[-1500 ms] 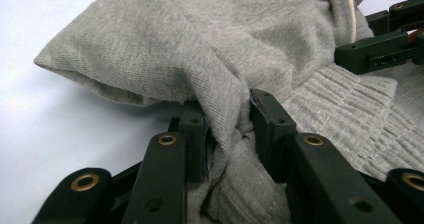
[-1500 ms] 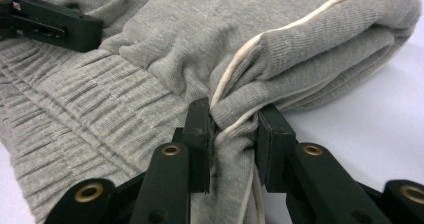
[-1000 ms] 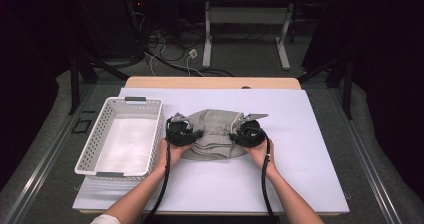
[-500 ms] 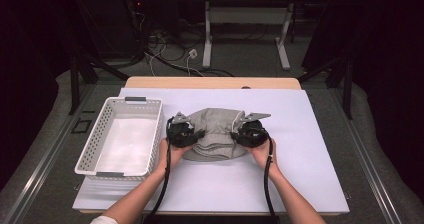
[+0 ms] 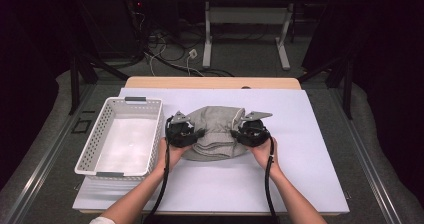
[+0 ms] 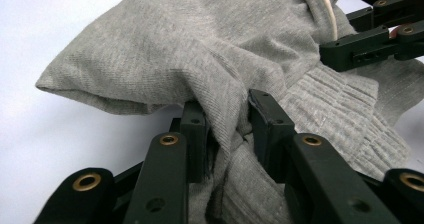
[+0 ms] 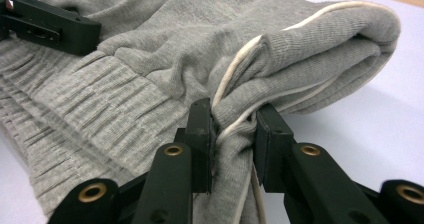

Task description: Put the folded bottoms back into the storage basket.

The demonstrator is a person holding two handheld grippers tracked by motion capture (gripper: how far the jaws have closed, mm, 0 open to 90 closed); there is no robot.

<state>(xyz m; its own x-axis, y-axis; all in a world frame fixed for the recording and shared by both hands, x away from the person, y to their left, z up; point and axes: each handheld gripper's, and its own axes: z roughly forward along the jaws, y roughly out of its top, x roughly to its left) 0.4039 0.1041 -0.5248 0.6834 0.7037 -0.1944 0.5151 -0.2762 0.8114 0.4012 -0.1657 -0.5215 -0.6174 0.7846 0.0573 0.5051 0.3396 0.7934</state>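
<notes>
Pinching the grey garment (image 5: 215,134), both tongs grip folds; right gripper view reveals its cream piping (image 7: 235,79).

Premises presenting as a lab / recording studio, not a home. Black curtains (image 5: 30,84) are hanging round the work area, leaving surroundings dark. A white board (image 5: 300,134) is lying over a wooden tabletop (image 5: 210,82) as a plain work surface. Loose cables (image 5: 170,44) and a power strip (image 5: 192,53) are trailing across grey carpet (image 5: 365,149) behind. A second bench w/ white metal legs (image 5: 282,34) is standing at rear. Metal floor rails (image 5: 40,169) are running along both sides.
</notes>
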